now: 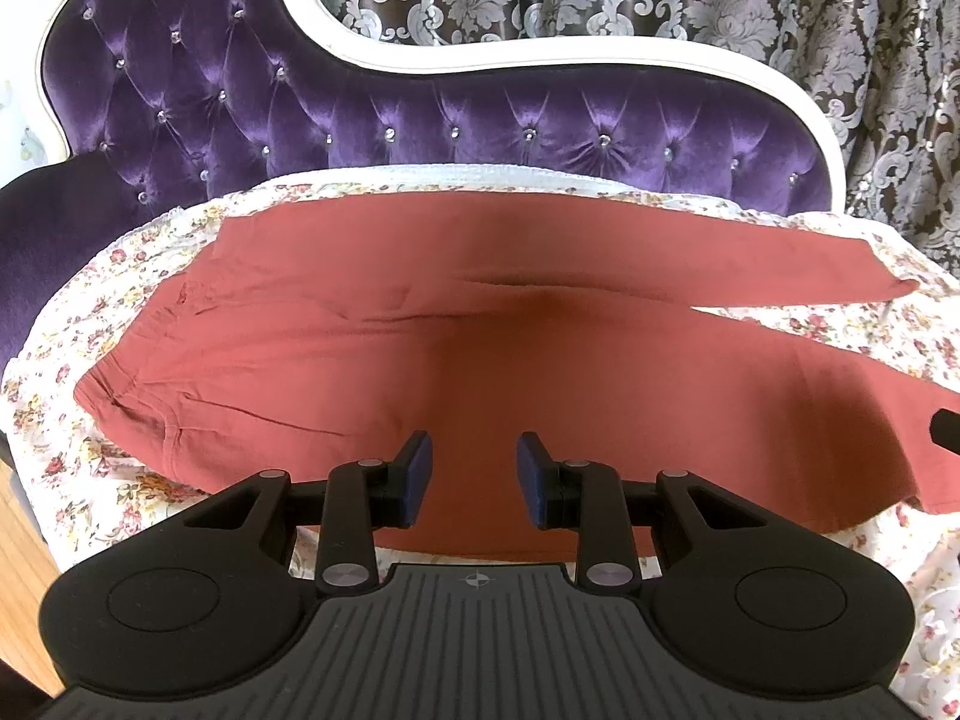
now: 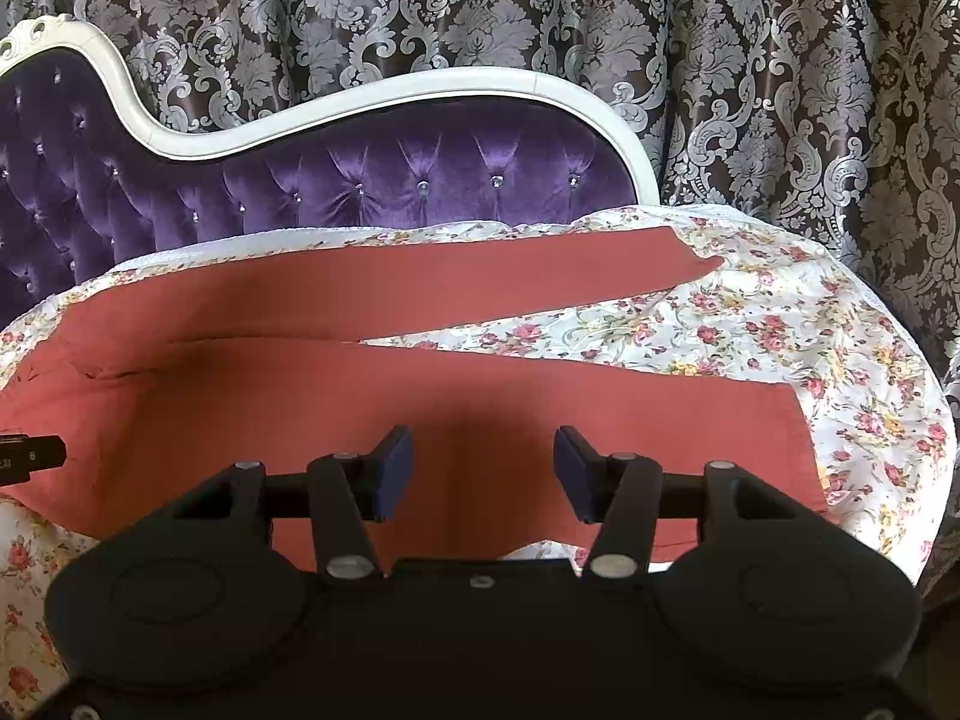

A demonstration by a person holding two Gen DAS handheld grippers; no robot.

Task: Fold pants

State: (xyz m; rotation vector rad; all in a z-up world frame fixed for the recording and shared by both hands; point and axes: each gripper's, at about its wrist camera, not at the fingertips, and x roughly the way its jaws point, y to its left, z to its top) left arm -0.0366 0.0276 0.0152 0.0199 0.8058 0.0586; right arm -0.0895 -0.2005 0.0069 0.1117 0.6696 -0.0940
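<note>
The near edge of the rust-red pants (image 1: 480, 360) is hidden behind the left gripper (image 1: 474, 468). In the right wrist view, the waistband end is cut off at the picture's left edge, and the near hem corner is perhaps covered by the right gripper (image 2: 483, 468).

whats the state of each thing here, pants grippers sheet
pants: unfolded, spread flat on the sheet, legs splayed apart
left gripper: open, holding nothing, over the near leg
right gripper: open, holding nothing, over the near leg
floral sheet: spread under the pants, lightly wrinkled
</note>
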